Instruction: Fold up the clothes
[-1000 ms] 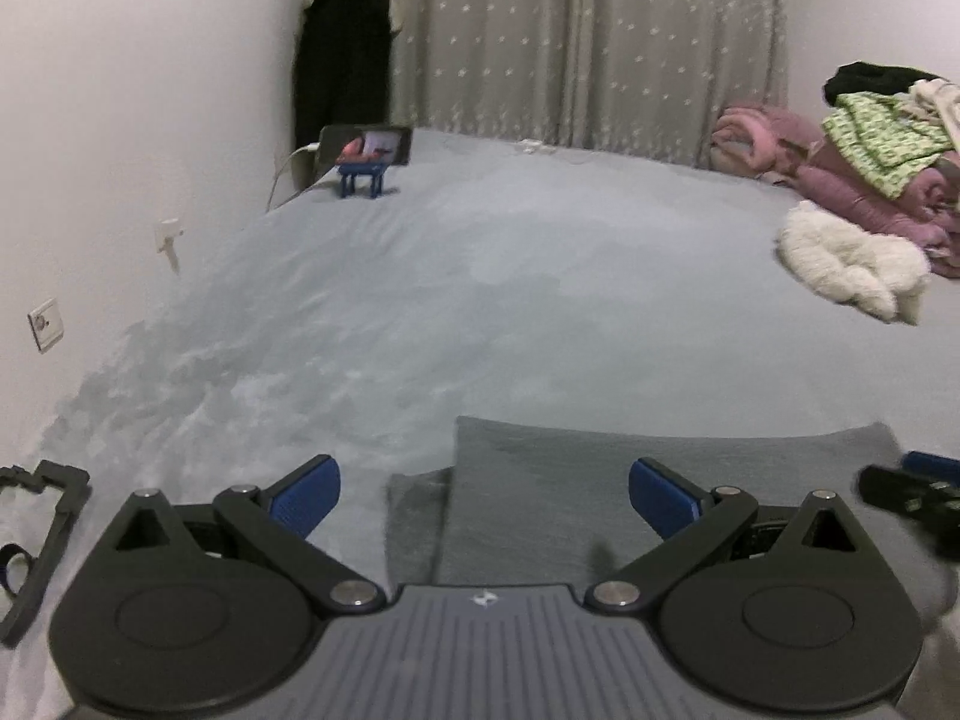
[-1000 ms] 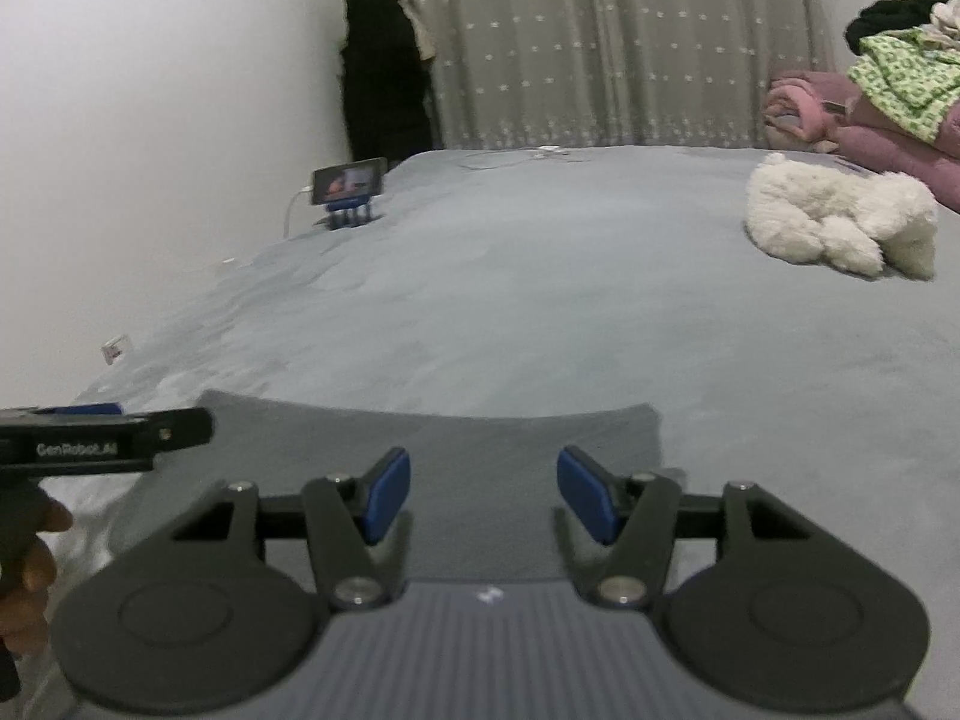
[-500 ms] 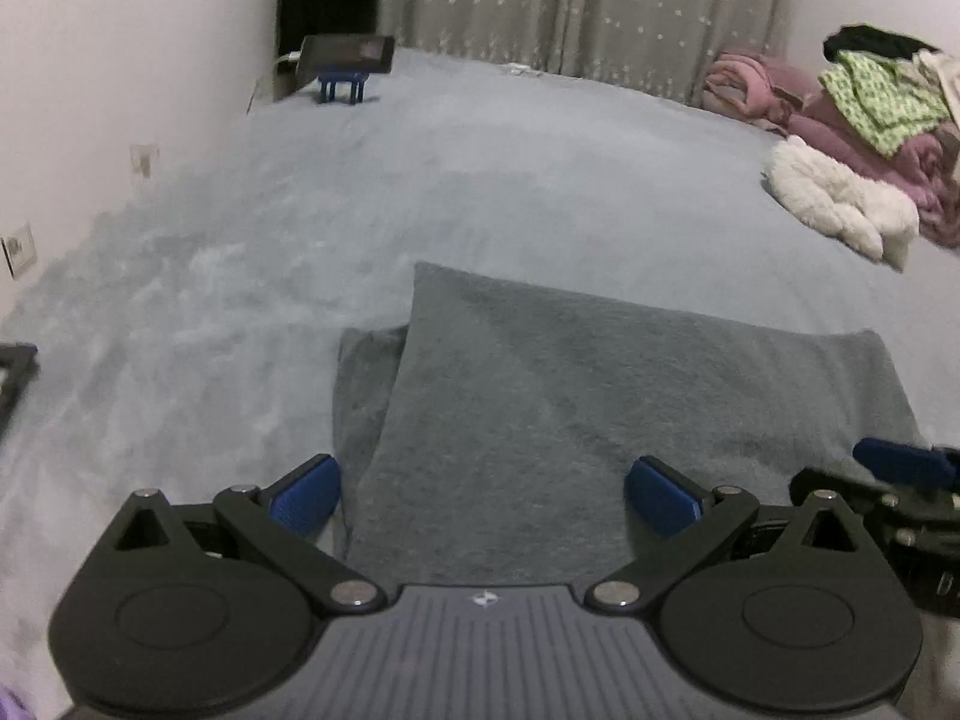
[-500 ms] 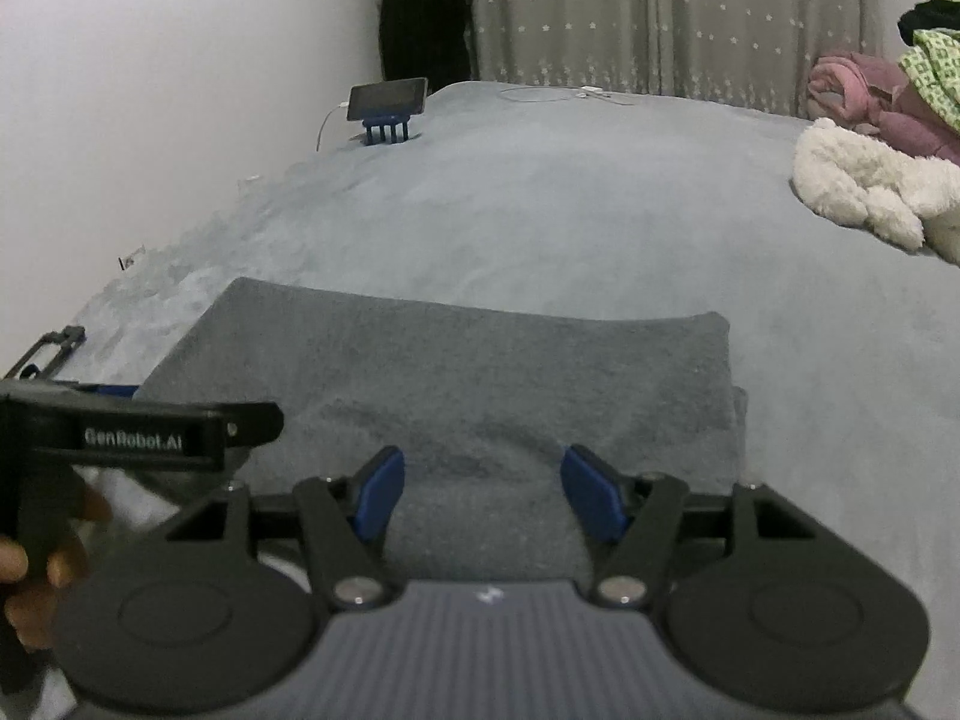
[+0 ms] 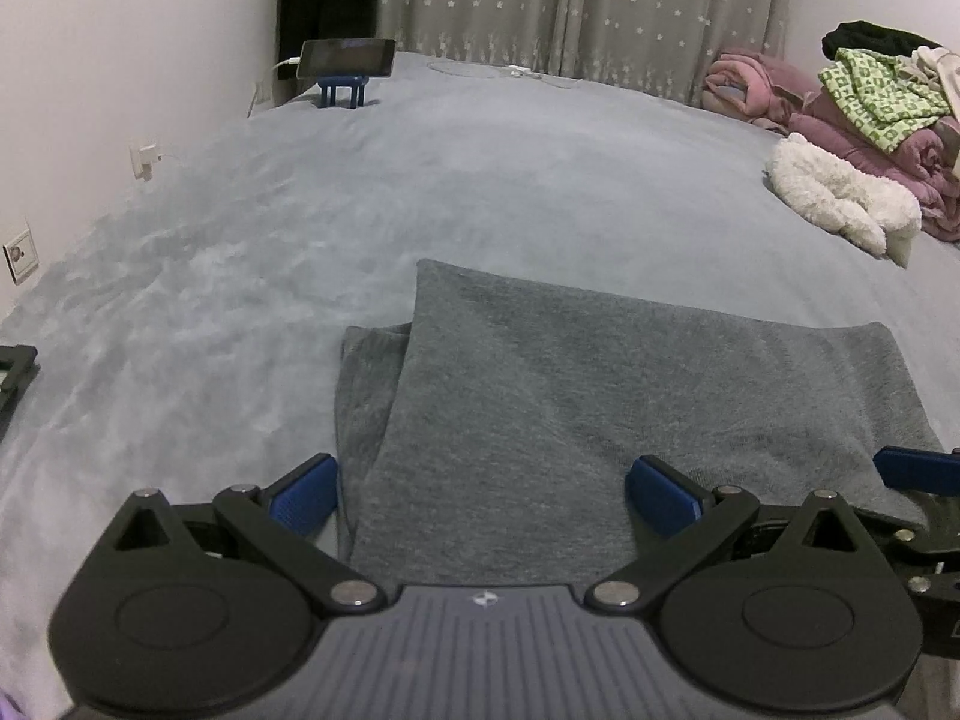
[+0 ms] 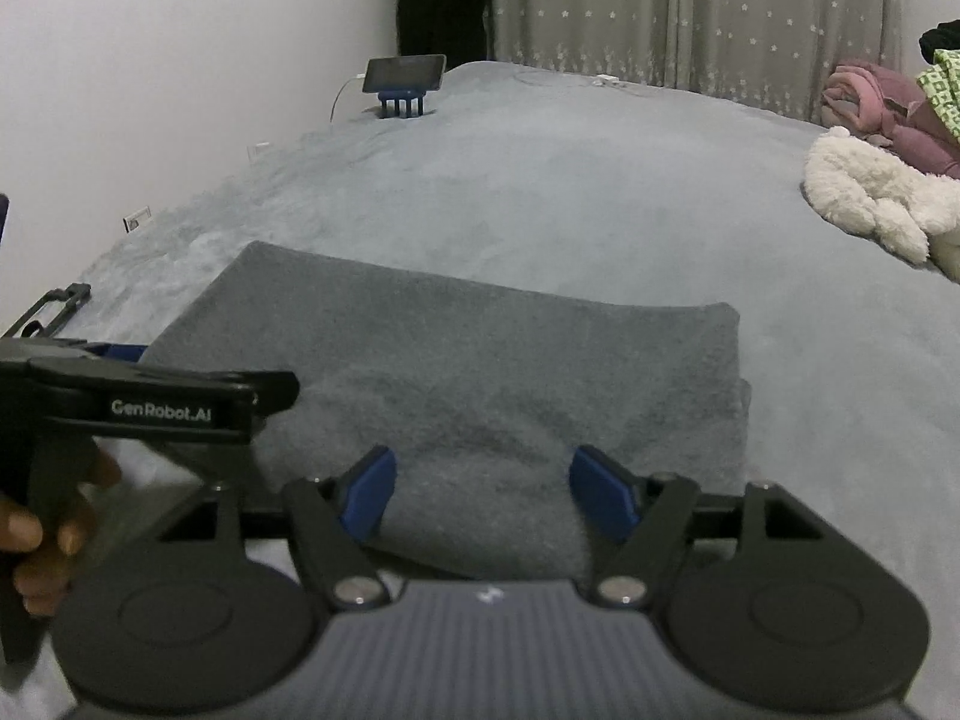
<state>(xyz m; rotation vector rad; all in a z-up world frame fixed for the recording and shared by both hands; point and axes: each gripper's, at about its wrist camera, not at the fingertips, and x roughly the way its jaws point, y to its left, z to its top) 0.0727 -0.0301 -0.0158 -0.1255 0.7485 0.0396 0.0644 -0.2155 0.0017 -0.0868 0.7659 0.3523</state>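
Both grippers lined up at near edge of grey garment (image 5: 600,408), jaws apart, nothing held.

Garment lies folded flat on near part of the bed (image 5: 480,180), w/ an under-layer peeking out at its left side. Left gripper (image 5: 483,495) sits over the near-left edge, fingers spread wide; right gripper (image 6: 483,495) at the near-right, fingers also spread, w/ a hump of cloth rising between them, not pinched. Prob. placed side by side so both near corners can be taken together & carried far-ward for another fold. Unfolded pile (image 5: 864,96) waits far right.
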